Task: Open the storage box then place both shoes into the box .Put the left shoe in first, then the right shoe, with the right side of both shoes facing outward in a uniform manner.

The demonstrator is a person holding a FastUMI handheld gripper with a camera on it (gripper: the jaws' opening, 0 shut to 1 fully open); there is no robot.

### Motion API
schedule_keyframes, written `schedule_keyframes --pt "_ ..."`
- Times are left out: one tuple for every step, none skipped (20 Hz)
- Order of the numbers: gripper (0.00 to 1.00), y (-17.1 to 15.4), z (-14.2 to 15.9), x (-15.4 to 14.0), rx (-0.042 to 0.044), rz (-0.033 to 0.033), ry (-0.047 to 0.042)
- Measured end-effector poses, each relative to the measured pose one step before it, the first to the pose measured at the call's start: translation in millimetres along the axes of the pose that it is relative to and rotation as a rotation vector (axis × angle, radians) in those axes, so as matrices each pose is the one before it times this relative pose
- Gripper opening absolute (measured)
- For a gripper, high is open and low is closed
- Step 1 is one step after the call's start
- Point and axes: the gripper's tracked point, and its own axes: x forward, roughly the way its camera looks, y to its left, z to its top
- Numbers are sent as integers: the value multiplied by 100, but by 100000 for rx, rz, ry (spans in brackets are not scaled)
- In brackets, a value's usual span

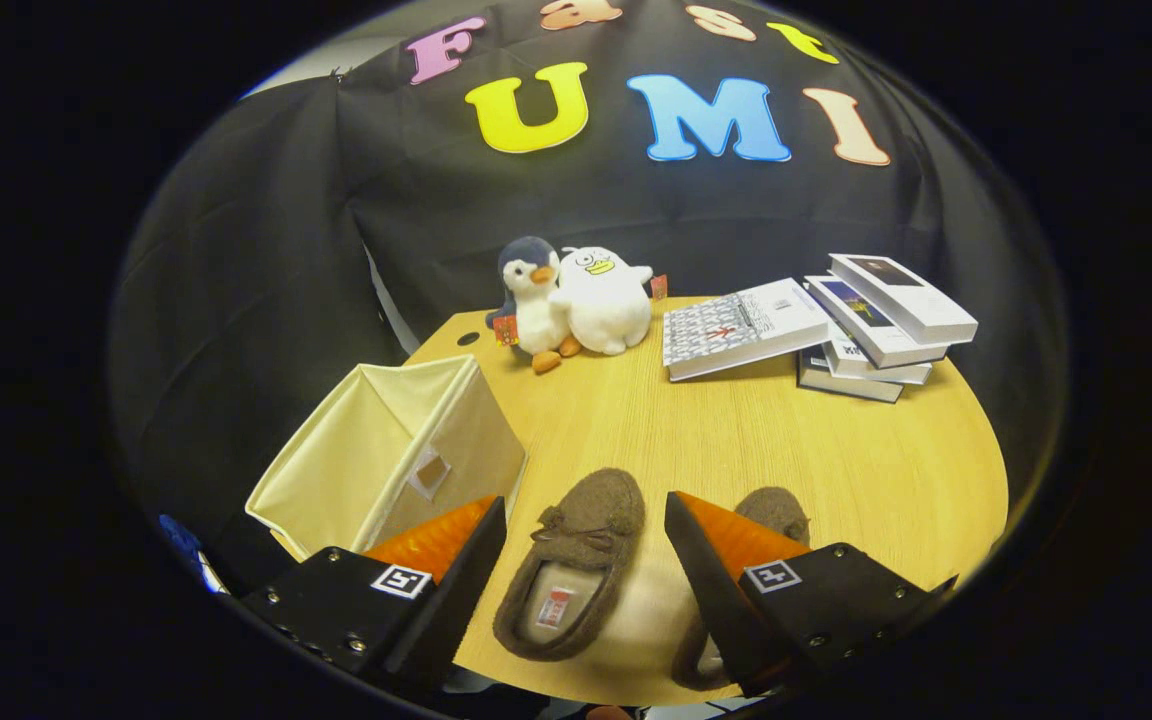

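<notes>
A: Gripper view first: we see the gripper with its 2 fingers spread wide apart, grasping nothing. Where do we place the shoes?

B: We take the storage box as our landmark. The left shoe lies on the wooden table just to the right of the box, between the 2 fingers, toe pointing away from us, its opening and a small tag showing. The right shoe lies further right of the box, beside the first; one finger hides much of it, so we see its toe and a bit of its heel.

A: And the box itself?

B: We see a pale fabric box at the table's edge, its top open to us, with a small tab on the wall facing the shoes.

A: What sits beyond it?

B: Behind the box and to its right, we see 2 plush toys standing side by side, touching. Well apart from the box, further right, lies a stack of books.
</notes>
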Motion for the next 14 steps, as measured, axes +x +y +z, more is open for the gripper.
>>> schedule_keyframes --pt "98 -241 -700 331 -187 -51 1922" --pt "98 -134 -708 363 -248 220 1984" --pt "98 -159 -651 336 -442 -81 1951" --pt "98 -168 -782 339 -598 25 1963" --pt "98 -120 -684 316 -238 -4 2041" --pt "98 36 -755 239 195 356 1776" --pt "98 -80 -450 320 313 218 1136" --pt "98 -127 -439 313 -25 -133 1061" --pt "98 -166 -380 312 -226 -291 1121" --pt "98 -124 -533 492 -296 -184 1590" --pt "98 -78 -523 453 -44 -267 1808" --pt "98 -88 -547 603 410 -93 1905" --pt "98 -55 -496 510 1249 260 2061" --pt "98 86 -495 559 1616 493 2490"
